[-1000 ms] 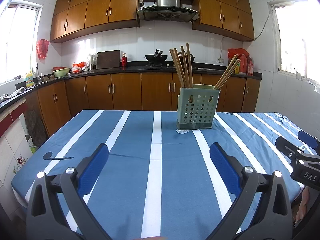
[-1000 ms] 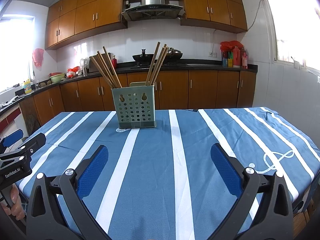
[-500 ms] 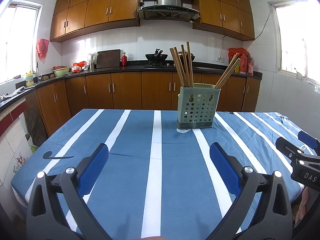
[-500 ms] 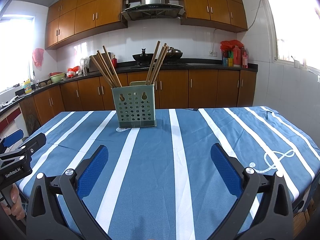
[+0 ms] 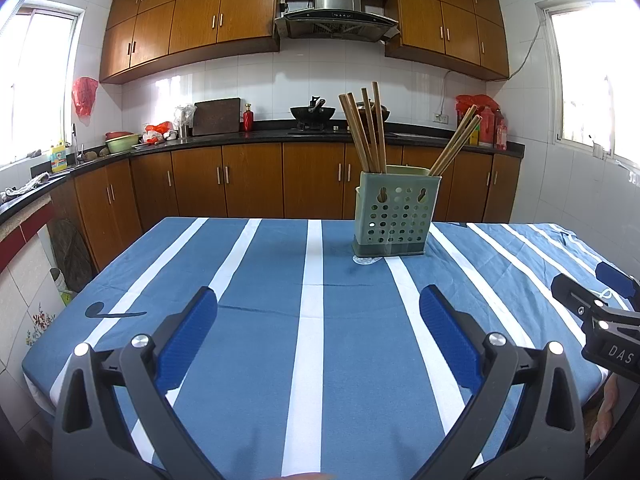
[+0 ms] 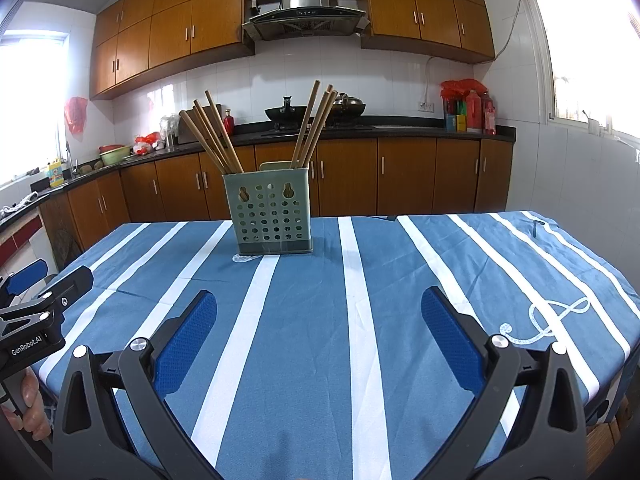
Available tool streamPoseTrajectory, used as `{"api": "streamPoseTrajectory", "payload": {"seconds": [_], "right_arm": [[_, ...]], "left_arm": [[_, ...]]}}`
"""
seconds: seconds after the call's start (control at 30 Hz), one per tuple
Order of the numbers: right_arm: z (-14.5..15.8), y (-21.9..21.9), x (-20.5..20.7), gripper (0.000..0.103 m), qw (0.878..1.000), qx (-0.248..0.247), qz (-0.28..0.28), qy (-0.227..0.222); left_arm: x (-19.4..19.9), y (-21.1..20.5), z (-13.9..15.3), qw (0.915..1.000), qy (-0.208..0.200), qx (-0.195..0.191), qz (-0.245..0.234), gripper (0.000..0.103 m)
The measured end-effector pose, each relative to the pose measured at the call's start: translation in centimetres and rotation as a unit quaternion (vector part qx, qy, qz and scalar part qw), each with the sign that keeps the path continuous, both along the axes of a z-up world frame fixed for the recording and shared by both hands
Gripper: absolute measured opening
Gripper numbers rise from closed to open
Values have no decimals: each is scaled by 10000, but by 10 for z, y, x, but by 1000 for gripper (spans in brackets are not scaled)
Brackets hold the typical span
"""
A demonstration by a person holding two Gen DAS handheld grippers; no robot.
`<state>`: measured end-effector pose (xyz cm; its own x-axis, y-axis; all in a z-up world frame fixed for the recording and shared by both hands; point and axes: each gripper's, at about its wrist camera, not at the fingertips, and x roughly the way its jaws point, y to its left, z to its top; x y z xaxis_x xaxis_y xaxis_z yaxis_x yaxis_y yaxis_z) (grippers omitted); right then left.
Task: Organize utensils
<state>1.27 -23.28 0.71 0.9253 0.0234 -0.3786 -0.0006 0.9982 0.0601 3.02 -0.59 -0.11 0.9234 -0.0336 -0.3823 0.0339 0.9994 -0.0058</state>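
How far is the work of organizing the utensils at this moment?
Looks nearly done: all visible chopsticks stand in the green holder, in two bunches. In hand: nothing; the left gripper and right gripper are both open and empty over the striped tablecloth. Left: no loose utensil shows on the table.

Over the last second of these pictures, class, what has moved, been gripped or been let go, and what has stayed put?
Nothing visibly changed. The left gripper and right gripper hang open over the striped tablecloth as before, holding nothing. The green holder stands in the same spot, its chopsticks still leaning in two bunches.
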Motion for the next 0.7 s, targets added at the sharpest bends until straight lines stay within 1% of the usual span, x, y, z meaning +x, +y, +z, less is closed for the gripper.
{"api": "streamPoseTrajectory", "payload": {"seconds": [0.7], "right_arm": [[1, 0, 0, 101, 10000, 12, -2, 3]], "left_arm": [[0, 2, -7, 10000, 36, -14, 10, 99]]}}
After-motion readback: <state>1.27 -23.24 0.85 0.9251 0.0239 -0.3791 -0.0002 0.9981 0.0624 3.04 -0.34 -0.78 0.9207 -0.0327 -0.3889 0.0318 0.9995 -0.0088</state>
